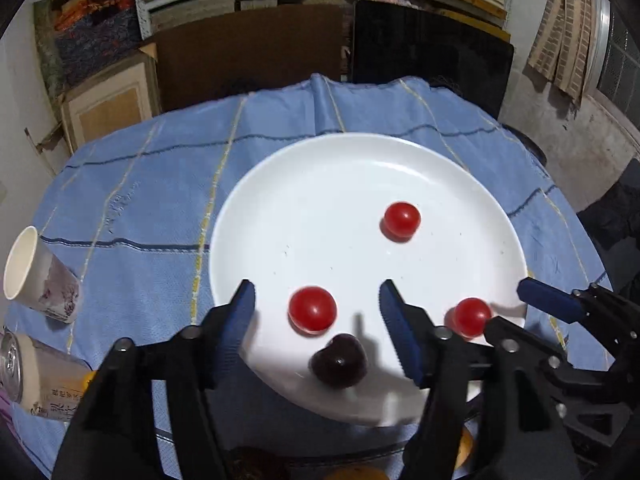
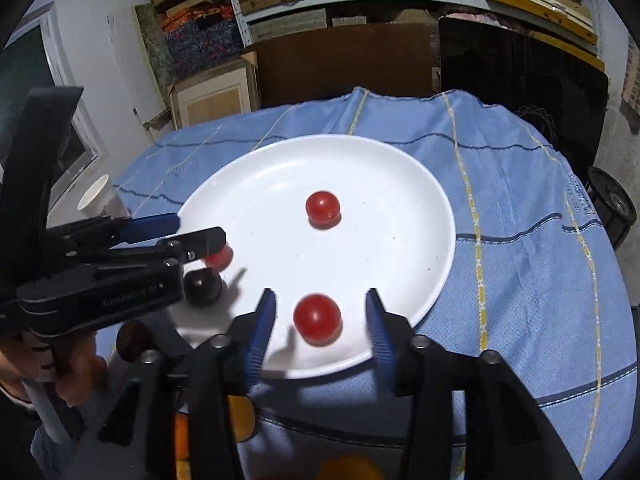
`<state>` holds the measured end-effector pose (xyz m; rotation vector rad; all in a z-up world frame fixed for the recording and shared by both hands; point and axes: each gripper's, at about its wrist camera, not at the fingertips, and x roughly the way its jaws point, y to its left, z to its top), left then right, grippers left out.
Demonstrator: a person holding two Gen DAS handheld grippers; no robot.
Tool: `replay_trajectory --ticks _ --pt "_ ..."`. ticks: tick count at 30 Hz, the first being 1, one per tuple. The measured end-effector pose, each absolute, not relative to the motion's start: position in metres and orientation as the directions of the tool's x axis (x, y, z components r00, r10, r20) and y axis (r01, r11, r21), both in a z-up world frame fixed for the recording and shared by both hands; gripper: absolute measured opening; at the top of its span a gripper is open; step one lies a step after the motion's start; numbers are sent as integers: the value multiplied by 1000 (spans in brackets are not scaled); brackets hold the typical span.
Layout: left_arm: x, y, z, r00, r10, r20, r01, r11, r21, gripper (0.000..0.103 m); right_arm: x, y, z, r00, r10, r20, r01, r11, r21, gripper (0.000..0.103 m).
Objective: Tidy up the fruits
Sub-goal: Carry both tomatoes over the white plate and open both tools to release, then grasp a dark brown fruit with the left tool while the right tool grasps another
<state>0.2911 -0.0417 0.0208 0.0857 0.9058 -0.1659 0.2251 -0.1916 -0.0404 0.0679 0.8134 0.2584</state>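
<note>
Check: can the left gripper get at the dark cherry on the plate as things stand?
Probably yes. The left gripper is open and the dark cherry lies on the white plate between its fingers, nothing over it. A red tomato sits close beside it and could get nudged.

Orange fruits at bottom of right wrist view mostly hidden behind right gripper's frame, cut by edge (count unclear). Left gripper covers part of one tomato and the dark cherry there. Can cut off at left edge in left wrist view, label print too small to read. Plate's near rim blurred.
</note>
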Motion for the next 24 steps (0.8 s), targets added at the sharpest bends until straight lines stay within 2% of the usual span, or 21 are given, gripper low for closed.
replay_trajectory --ticks 5,8,9,11,15,24 --pt "265 -32 35 617 -129 -776 197 980 -7 65 194 -202 -27 676 275 -684 -205 961 184 53" --pt "237 -22 45 634 -125 -764 200 980 5 74 162 -214 -23 695 273 -665 -185 962 201 64" --pt "224 -18 48 646 -124 -753 202 979 12 75 154 -218 -23 697 274 -662 -179 961 209 64" --pt "203 -13 51 661 -112 -742 206 978 36 79 133 -224 -25 696 285 -659 -177 958 227 64" --pt "161 -3 52 678 -91 -730 203 977 67 79 98 -229 -33 690 280 -668 -157 958 240 64" --pt "75 23 32 656 -91 -750 187 981 45 82 37 -220 -46 671 300 -678 -189 953 235 64"
